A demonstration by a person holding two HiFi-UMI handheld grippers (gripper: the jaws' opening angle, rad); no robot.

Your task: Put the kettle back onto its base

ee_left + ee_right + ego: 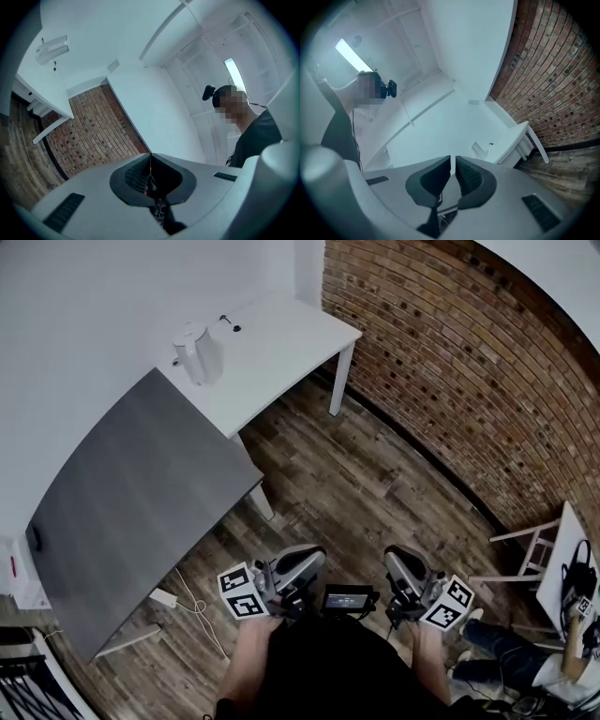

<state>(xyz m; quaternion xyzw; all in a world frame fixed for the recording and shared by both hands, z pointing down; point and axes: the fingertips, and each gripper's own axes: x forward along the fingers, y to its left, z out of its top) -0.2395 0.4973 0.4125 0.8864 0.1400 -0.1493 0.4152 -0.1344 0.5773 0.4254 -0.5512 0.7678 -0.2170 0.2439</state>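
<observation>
A white kettle point(199, 354) stands on the white table point(281, 343) at the far end of the room. It shows small in the left gripper view point(51, 49) and in the right gripper view point(479, 150). A small dark object point(228, 324) lies behind it on the same table. Both grippers are held close to the person's body, far from the kettle. My left gripper point(305, 563) has its pads pressed together with nothing between them point(150, 161). My right gripper point(401, 563) holds nothing, and only a hairline slit shows between its pads point(453, 161).
A long grey table point(131, 512) runs along the left wall up to the white table. A brick wall point(469, 362) lines the right side. A white power strip point(164, 598) with its cable lies on the wood floor. A white wooden frame point(530, 554) and a seated person point(511, 652) are at lower right.
</observation>
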